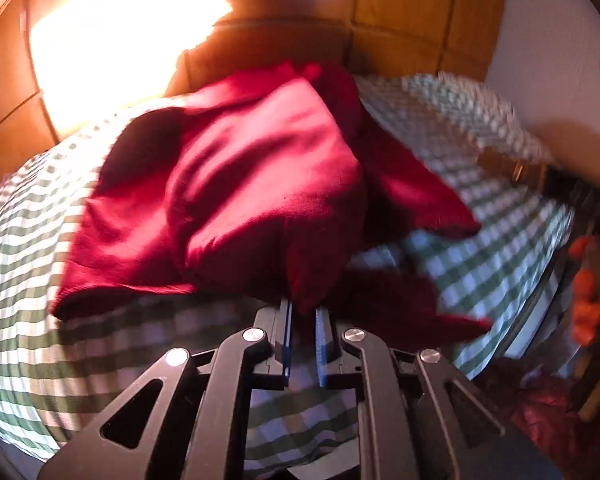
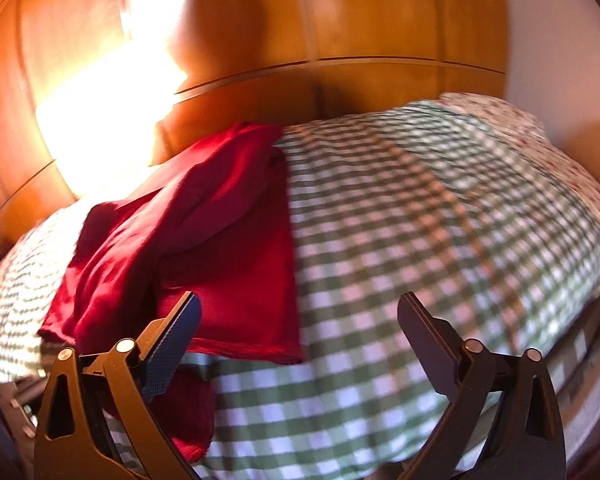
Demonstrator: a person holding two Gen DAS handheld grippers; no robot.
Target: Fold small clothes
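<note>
Between the closed left claw (image 1: 302, 314) tips, red garment (image 1: 228, 184) edge; right claw (image 2: 300, 320) agape beside it.

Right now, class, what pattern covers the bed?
Green-and-white check bedcover, clearest in the right wrist view.

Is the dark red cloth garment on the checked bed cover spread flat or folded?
Folded: the dark red cloth garment lies doubled in layers on the green-and-white checked bed cover.
</note>
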